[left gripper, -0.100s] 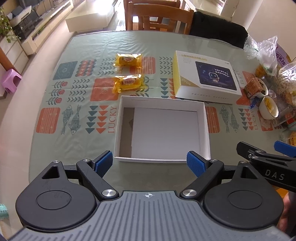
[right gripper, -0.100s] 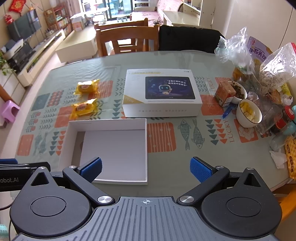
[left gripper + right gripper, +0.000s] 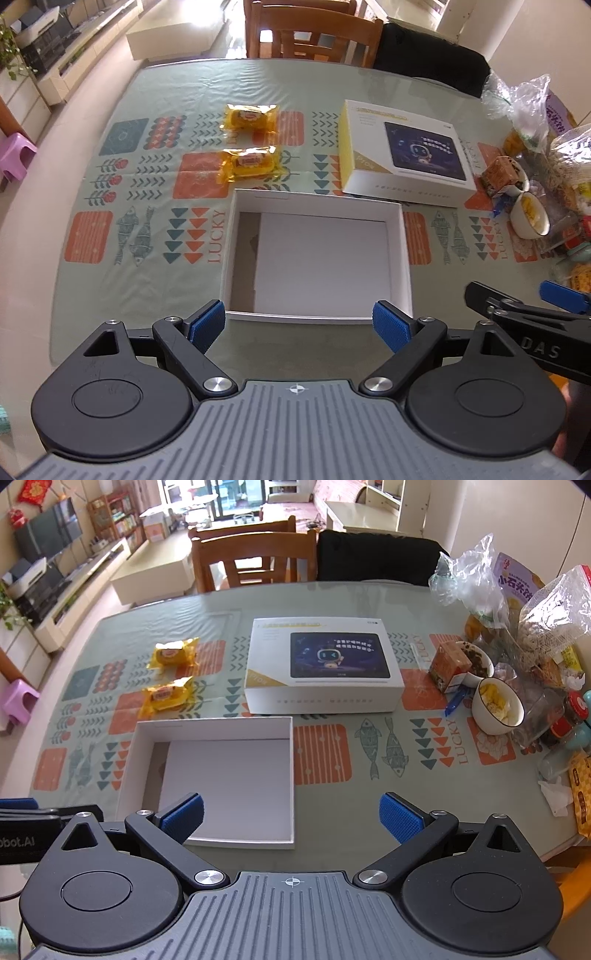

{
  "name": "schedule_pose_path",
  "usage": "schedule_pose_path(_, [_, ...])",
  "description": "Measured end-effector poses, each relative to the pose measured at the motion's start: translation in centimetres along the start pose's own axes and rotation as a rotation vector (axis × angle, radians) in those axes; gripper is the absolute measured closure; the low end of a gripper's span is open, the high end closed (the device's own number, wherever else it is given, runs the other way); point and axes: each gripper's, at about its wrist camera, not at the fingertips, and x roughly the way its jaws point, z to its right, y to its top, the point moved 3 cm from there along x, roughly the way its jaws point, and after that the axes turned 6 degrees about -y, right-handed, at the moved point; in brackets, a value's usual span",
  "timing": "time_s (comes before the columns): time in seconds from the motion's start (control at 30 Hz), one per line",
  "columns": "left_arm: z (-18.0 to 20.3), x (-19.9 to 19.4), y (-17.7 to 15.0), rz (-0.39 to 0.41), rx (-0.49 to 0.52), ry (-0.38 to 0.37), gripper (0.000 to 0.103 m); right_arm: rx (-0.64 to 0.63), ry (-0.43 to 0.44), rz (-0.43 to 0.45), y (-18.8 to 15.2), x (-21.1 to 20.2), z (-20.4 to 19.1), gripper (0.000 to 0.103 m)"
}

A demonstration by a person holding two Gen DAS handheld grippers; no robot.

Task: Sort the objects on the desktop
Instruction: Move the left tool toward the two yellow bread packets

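Both the left tongs (image 3: 298, 322) and the right tongs (image 3: 291, 818) hang with jaws apart and nothing between them, low over the near edge of the tabletop (image 3: 147, 280). The empty white tray (image 3: 317, 258) lies just ahead of the left tongs, the 2 yellow snack packets (image 3: 250, 164) beyond it and slightly left. Judging by this, the nearer packet should go first: approach from above, straddle its short width, and close gently so the wrapper does not slip.

Two snack packs (image 3: 250, 117) (image 3: 250, 163) — two boxes (image 3: 402, 236) (image 3: 369, 155) — two bowls (image 3: 529, 221) (image 3: 478, 661).
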Motion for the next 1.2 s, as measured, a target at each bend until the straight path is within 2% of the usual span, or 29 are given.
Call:
schedule_pose_path(0.2, [0.1,0.3,0.3,-0.019,-0.007,-0.043,0.000,0.021,0.035,0.067,0.5,0.1,0.2,0.000])
schedule_pose_path(0.3, [-0.6,0.3,0.3,-0.002,-0.037,-0.066,0.000,0.032,0.053,0.101,0.8,0.2,0.3,0.000])
schedule_pose_path(0.43, [-1.7,0.0,0.5,0.032,-0.116,-0.178,0.000,0.057,0.090,0.141,1.0,0.3,0.5,0.000])
schedule_pose_path(0.47, [-1.8,0.2,0.6,0.031,-0.127,-0.183,0.000,0.078,0.116,0.146,1.0,0.2,0.7,0.000])
schedule_pose_path(0.6, [-2.1,0.8,1.0,0.058,-0.109,-0.119,0.000,0.149,0.218,0.166,0.7,0.2,1.3,0.000])
schedule_pose_path(0.67, [-2.1,0.9,1.1,0.083,-0.087,-0.086,0.000,0.154,0.271,0.211,0.3,0.0,1.2,0.000])
schedule_pose_path(0.83, [-2.1,1.6,1.5,0.120,-0.051,-0.044,0.000,0.188,0.221,0.286,0.2,-0.1,1.2,0.000])
schedule_pose_path(1.0, [-2.9,2.6,1.0,0.090,-0.042,0.006,0.000,0.213,0.239,0.292,0.1,0.0,1.0,0.000])
schedule_pose_path(1.07, [-3.1,2.6,0.6,0.083,-0.050,-0.007,0.000,0.190,0.220,0.225,0.0,0.5,0.2,0.000])
schedule_pose_path(1.13, [-3.4,2.5,0.2,0.077,-0.058,-0.020,0.000,0.195,0.259,0.144,-0.3,1.2,-0.2,0.000])
schedule_pose_path(1.2, [-3.6,2.4,-0.2,0.071,-0.067,-0.032,0.000,0.216,0.268,0.112,-0.6,1.5,-0.3,0.000])
